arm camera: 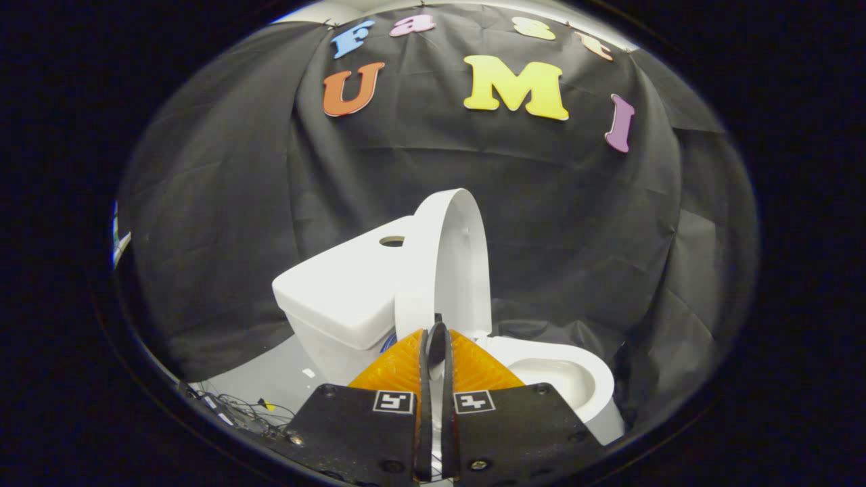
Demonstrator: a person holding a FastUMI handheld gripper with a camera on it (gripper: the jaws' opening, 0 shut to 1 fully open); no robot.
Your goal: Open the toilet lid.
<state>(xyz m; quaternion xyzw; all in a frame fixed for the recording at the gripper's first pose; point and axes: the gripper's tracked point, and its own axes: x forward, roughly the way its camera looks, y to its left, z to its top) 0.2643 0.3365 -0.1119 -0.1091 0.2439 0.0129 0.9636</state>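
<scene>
Count first: you have one toilet in front of you, made up of one tank (342,291), one lid (450,260) and one bowl (575,379). One round hole (392,241) sits in the top of the tank. One tangle of cables (237,409) lies on the pale floor (270,379) beside the tank's foot, with a small scrap (308,373) of something pale nearby. One black cloth wall (223,223) stands behind it all.

The lid stands raised, close to upright, seen almost edge-on with its inner face turned toward the bowl. It rises just beyond your fingers and leans back by the tank. The bowl lies open beside it, its rim and basin showing.

Your claw (436,348): the two fingers are drawn nearly together, with only a narrow slit between them. The fingertips (426,348) sit right at the lid's lower edge. You cannot tell from this angle whether the lid's edge is pinched in that slit or merely lies behind it; contact is not confirmed. Each finger carries one square marker, two in all (394,402).
</scene>
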